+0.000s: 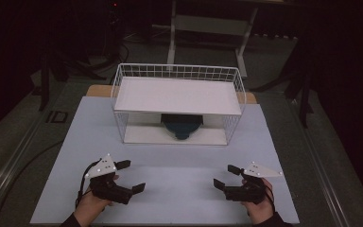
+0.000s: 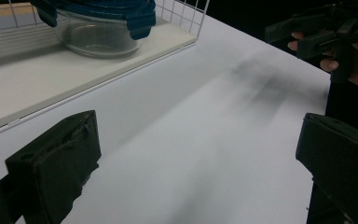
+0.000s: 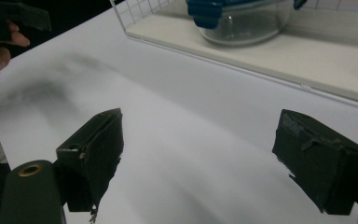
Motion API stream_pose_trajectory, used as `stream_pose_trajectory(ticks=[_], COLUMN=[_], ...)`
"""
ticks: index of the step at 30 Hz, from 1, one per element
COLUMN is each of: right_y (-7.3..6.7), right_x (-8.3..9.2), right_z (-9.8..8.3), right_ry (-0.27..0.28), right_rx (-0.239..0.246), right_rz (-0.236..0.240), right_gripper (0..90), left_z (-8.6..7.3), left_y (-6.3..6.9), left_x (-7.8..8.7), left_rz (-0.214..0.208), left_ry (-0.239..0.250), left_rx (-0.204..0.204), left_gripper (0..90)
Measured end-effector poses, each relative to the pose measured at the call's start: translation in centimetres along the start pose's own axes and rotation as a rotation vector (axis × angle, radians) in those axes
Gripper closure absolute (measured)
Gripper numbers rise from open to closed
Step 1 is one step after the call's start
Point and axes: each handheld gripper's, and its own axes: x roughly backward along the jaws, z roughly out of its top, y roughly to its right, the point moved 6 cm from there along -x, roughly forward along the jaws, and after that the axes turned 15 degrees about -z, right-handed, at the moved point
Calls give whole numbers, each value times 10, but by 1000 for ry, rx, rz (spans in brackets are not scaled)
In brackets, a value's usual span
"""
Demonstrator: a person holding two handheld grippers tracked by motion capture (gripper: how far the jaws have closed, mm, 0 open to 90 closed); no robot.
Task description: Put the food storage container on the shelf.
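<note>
High view, left: left gripper [image 1: 131,176] near the table's [image 1: 179,156] front-left corner, jaws spread wide, nothing between them, hovering just above the white top.

Left gripper view: own two black jaws well apart over bare table; glass bowl [image 2: 98,39] with blue clip-on lid [image 2: 121,11] ahead on the rack's lower board.

High view, centre: white wire rack [image 1: 178,101] toward the table's far edge; flat white shelf [image 1: 179,94] on top; bowl tucked beneath it, about mid-width, touching the lower board.

High view, right: right gripper [image 1: 228,176] near the front-right corner, jaws likewise released and empty, turned inward toward the left one.

Right gripper view: jaws parted over the table; bowl [image 3: 242,25] and rack's front edge [image 3: 242,70] beyond.

Step in hand, as judged: reach toward the bowl, not yet begun.

Doing it well: low, level approach through the rack's open front, under the shelf; jaws kept wide; grip on rim or lid tabs rather than the curved glass; straight pull toward the front edge, clear of the wires.
</note>
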Motion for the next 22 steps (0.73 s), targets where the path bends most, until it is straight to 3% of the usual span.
stream_pose_trajectory(ticks=[12, 22], right_y=[8, 14], right_x=[-8, -11], right_z=[-12, -15], right_ry=[-43, -58], right_rx=[19, -13], right_rz=[2, 0], right_gripper=[160, 160], left_z=[-4, -2], left_y=[-1, -1], left_x=[-1, 1], left_rz=[-2, 0], left_ry=[0, 12], left_rx=[1, -10], left_gripper=[0, 0])
